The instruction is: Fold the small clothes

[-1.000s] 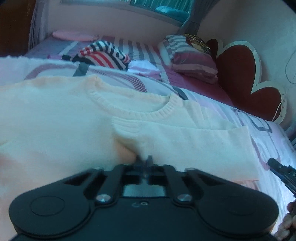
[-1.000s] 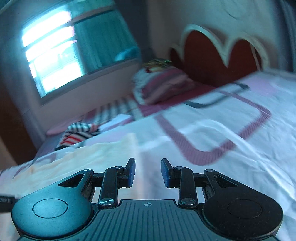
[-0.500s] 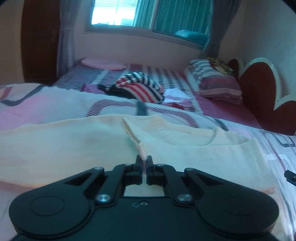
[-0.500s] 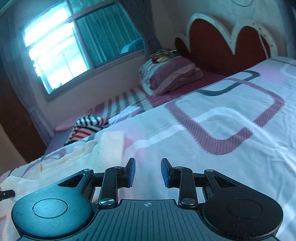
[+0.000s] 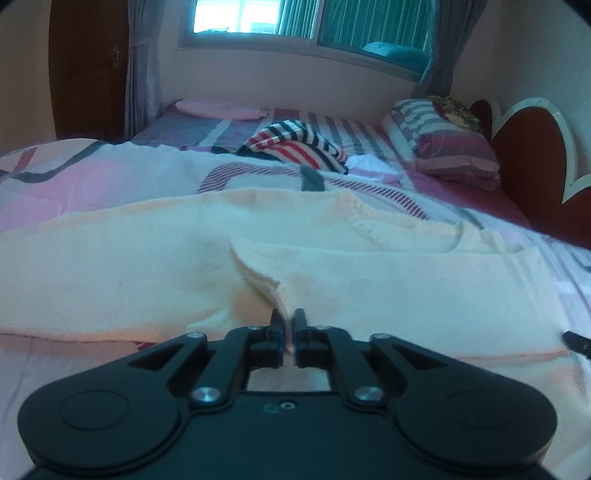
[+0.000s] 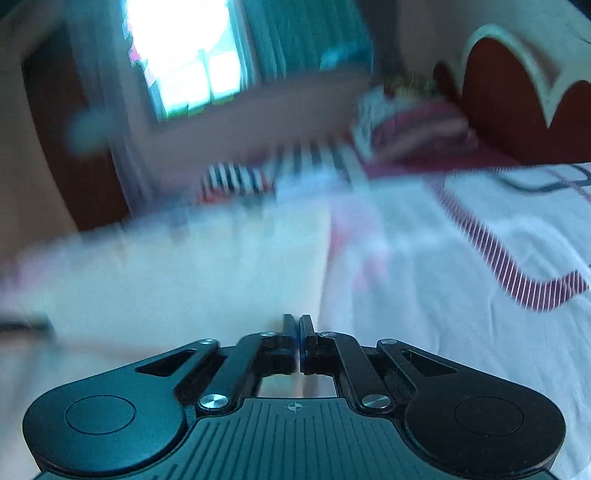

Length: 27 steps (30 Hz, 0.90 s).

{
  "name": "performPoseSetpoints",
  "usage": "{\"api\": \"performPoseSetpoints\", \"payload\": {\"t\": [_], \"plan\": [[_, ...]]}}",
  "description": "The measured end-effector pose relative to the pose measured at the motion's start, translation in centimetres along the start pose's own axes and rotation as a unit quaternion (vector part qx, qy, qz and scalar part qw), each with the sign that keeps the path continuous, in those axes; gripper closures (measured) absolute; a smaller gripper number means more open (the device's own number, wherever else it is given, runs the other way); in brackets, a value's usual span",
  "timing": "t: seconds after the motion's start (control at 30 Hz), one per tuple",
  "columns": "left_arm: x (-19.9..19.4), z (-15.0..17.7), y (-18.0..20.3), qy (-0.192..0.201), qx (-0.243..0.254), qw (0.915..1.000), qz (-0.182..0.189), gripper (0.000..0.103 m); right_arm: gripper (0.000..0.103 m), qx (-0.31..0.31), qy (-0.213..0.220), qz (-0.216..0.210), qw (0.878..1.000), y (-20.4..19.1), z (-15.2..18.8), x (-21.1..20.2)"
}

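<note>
On the bed (image 5: 92,177), cream sweater (image 5: 369,288) edge between opening left claw (image 5: 289,319), right claw (image 6: 298,321) together.

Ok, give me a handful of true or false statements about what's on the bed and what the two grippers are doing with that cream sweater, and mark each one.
1. A cream sweater lies spread on the patterned bedspread. True.
2. The left gripper has a fold of the sweater between its jaws. True; the jaws are just starting to open on it.
3. The striped garment lies on top of the sweater. False; it sits farther back on the bed, apart from the sweater.
4. The right gripper stands wide open. False; its jaws are shut, and blur hides whether cloth is caught in them.
5. A pillow lies beside the red headboard. True.
6. The window curtains are pulled fully shut. False; bright window glass shows.
</note>
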State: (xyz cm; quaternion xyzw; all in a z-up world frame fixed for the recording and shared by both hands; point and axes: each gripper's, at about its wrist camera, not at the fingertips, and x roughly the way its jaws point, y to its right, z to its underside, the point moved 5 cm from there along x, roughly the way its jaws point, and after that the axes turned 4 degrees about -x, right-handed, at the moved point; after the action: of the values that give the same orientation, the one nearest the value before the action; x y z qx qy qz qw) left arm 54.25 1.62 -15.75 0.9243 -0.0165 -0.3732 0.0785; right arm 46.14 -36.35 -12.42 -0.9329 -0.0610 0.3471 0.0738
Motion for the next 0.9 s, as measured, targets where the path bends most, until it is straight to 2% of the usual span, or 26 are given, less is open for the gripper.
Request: {"api": "performPoseSetpoints", "payload": {"t": [0.07,0.13,0.17,0.23,0.3,0.37,0.43,0.53,0.57,0.63,0.7,0.73,0.8,0.9], "plan": [[-0.8,-0.1,-0.5,0.028,0.014,0.9991,-0.029,0.06,0.101,-0.01,-0.001,0.01,1.0,0.2,-0.2,0.1],[-2.1,-0.6,-0.3,0.065,0.037,0.9962,-0.044,0.049,0.101,-0.007,0.025,0.008,1.0,0.1,-1.1,-0.7],[-2.6,-0.9,0.7,0.078,0.049,0.9953,-0.032,0.044,0.101,-0.009,0.041,-0.003,0.999,-0.2,-1.6,-0.9],[-2.3,-1.2,3.7,0.072,0.083,0.994,0.006,0.037,0.101,-0.008,0.049,-0.028,0.998,-1.8,-2.6,-0.1],[-1.0,-1.2,6.9,0.056,0.108,0.992,0.034,0.037,0.101,-0.018,0.036,-0.061,0.997,-4.4,-3.5,1.8],[0.3,-1.4,8.8,0.046,0.109,0.9921,0.044,0.038,0.101,-0.056,0.023,-0.092,0.994,-7.8,-3.7,3.8],[1.5,-1.8,9.0,0.039,0.1,0.9935,0.04,0.04,0.101,-0.091,0.01,-0.112,0.989,-10.2,-3.3,5.5],[3.0,-2.4,7.6,0.03,0.096,0.9948,0.016,0.04,0.101,-0.122,-0.003,-0.128,0.984,-10.7,-2.9,7.3],[3.6,-2.5,6.5,0.022,0.092,0.9955,0.005,0.04,0.101,-0.128,-0.002,-0.123,0.984,-9.8,-3.1,7.7],[4.0,-2.5,4.1,0.02,0.074,0.997,-0.003,0.04,0.101,-0.117,0.011,-0.054,0.992,-6.5,-4.3,8.3],[3.8,-2.6,2.3,0.024,0.06,0.9979,-0.002,0.04,0.101,-0.049,0.013,0.013,0.999,-1.0,-6.0,9.2],[3.7,-2.6,2.0,0.026,0.062,0.9977,-0.003,0.04,0.101,-0.027,0.011,0.027,0.999,1.0,-6.7,9.8],[3.7,-2.6,2.4,0.03,0.068,0.9972,-0.006,0.04,0.101,-0.015,0.005,0.008,1.0,2.6,-7.3,10.5],[3.6,-2.4,2.7,0.03,0.074,0.9967,-0.009,0.04,0.101,-0.04,0.003,0.013,0.999,2.5,-7.3,10.3]]}}
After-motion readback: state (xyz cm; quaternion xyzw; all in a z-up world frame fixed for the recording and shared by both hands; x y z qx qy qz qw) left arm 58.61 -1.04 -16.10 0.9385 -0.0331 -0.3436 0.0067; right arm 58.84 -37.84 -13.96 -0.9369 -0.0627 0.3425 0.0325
